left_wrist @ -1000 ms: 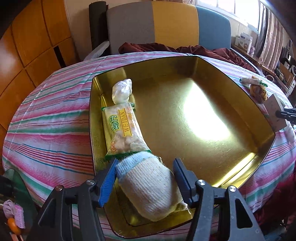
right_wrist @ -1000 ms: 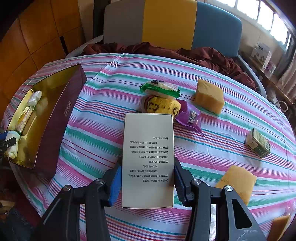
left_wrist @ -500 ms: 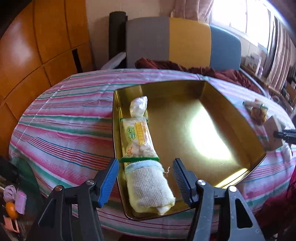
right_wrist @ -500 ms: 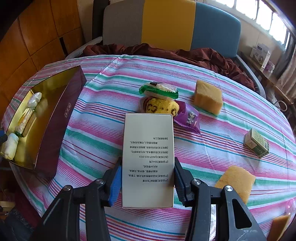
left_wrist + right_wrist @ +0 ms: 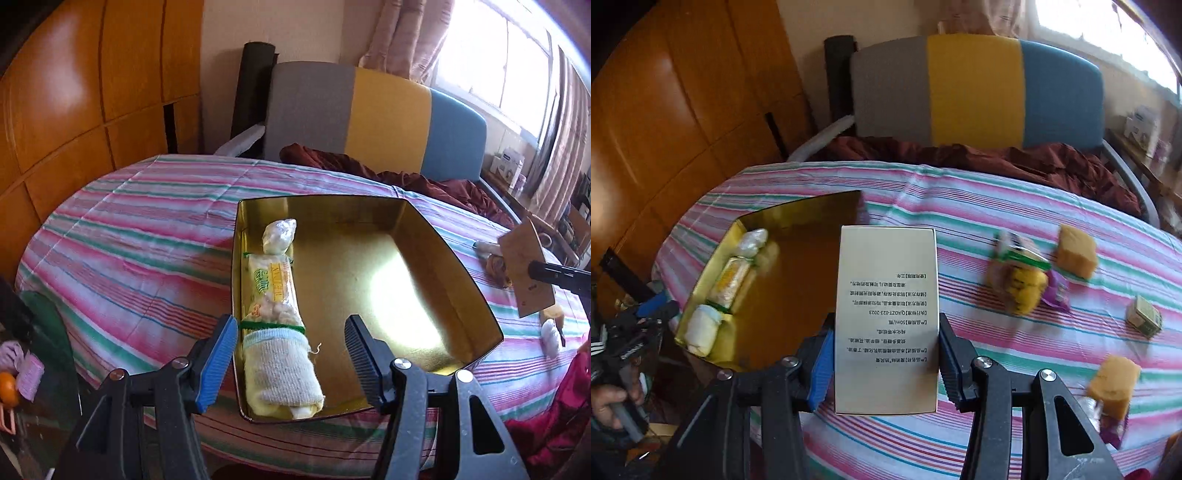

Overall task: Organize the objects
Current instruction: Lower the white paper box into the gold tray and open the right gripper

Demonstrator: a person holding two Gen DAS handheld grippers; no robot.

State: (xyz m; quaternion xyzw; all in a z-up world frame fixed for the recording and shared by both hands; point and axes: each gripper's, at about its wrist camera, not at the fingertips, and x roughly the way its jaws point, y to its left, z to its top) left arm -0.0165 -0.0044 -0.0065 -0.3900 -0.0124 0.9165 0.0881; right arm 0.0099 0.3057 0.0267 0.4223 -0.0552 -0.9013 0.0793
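Right gripper [image 5: 884, 354]: jaws partly closed, pads pressed on both long sides of a tall cream cardboard box printed with dark text [image 5: 888, 317]; box upright between the jaws, lifted clear of the striped pink, green and white tablecloth [image 5: 960, 221].

Left gripper [image 5: 290, 354]: jaws standing wide, holding nothing; pads raised above the near end of a shallow gold-lined rectangular tray [image 5: 454, 254].

Tray contents, in a row along the wall on the blue-pad side: rolled white knitted cloth with pale blue hem [image 5: 282, 369], seen between the jaws but untouched; beyond it a clear snack packet with yellow and green label [image 5: 271, 291]; farthest, a small white wrapped bundle [image 5: 279, 236].

Loose on the cloth, beyond and beside the right jaws' outer pad: yellow and green packets [image 5: 1019, 273], blurred; two orange sponge blocks [image 5: 1075, 251]; small green carton [image 5: 1143, 317].
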